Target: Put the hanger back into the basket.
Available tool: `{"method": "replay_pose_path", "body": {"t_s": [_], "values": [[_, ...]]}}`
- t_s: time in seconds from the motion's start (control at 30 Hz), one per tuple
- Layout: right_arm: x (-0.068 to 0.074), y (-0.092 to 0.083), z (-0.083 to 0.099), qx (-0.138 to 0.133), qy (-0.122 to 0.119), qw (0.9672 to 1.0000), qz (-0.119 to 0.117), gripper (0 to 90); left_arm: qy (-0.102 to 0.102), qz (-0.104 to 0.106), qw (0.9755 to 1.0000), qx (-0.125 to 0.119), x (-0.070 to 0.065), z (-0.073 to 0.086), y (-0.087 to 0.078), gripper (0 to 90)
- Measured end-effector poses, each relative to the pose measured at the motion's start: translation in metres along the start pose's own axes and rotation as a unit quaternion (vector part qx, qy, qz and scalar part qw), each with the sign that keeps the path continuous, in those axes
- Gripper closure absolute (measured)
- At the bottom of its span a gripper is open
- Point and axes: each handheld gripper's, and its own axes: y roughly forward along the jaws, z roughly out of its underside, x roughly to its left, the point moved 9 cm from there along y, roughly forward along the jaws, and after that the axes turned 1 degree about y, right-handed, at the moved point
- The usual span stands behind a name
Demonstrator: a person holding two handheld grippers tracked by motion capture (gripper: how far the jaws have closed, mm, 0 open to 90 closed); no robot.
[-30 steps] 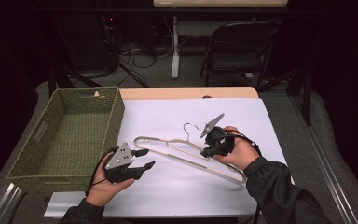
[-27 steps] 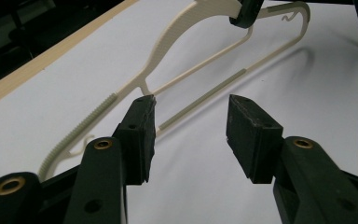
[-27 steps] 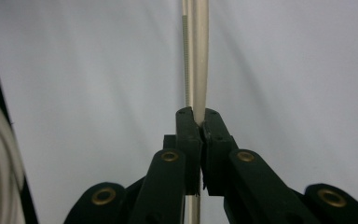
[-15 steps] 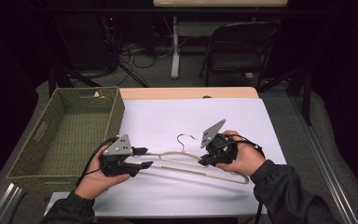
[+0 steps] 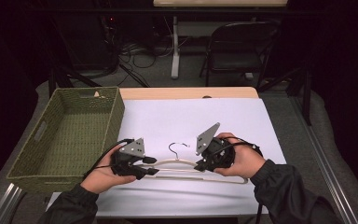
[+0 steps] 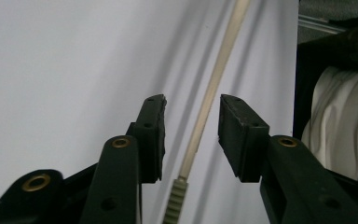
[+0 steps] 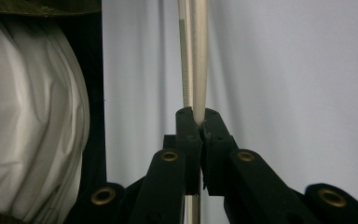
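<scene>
A pale plastic clothes hanger point(image 5: 177, 164) with a metal hook point(image 5: 179, 146) lies across the white sheet near the front of the table. My right gripper point(image 5: 199, 164) is shut on the hanger's arm; in the right gripper view both pads point(image 7: 189, 122) pinch the bar point(image 7: 193, 56). My left gripper point(image 5: 153, 166) straddles the hanger's left end. In the left gripper view the bar point(image 6: 214, 79) runs between the jaws without touching either pad point(image 6: 235, 123). These jaws have just been closing and a gap remains on both sides.
A green woven basket point(image 5: 117, 116) stands at the left of the table, close to my left hand. The white sheet point(image 5: 191, 116) covers most of the tabletop. A folding chair point(image 5: 237, 46) and cables sit on the floor beyond the far edge.
The right gripper has swung the hanger from a slant to lie crosswise and nearer the front. The left gripper has come around the hanger's left end, its jaws narrower.
</scene>
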Motion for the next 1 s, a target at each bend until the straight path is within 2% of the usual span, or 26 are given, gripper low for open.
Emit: {"method": "replay_pose_path", "body": {"t_s": [0.23,0.33,0.53,1.0], "values": [[0.003,0.001,0.000,0.000,-0.010,0.9999,-0.007,87.5,0.016,0.016,0.9993,0.030,-0.006,0.006,0.010,71.3],[0.004,0.002,0.001,0.001,-0.007,0.9999,-0.011,87.4,0.016,0.026,0.9991,0.029,-0.009,0.006,0.013,76.3],[0.004,0.006,0.003,0.005,-0.014,0.9998,-0.011,87.4,0.019,0.035,0.9986,0.036,-0.012,0.008,0.016,83.7],[0.004,0.007,0.004,0.010,-0.018,0.9997,-0.010,86.8,0.024,0.045,0.9982,0.030,-0.015,0.010,0.017,86.0]]}}
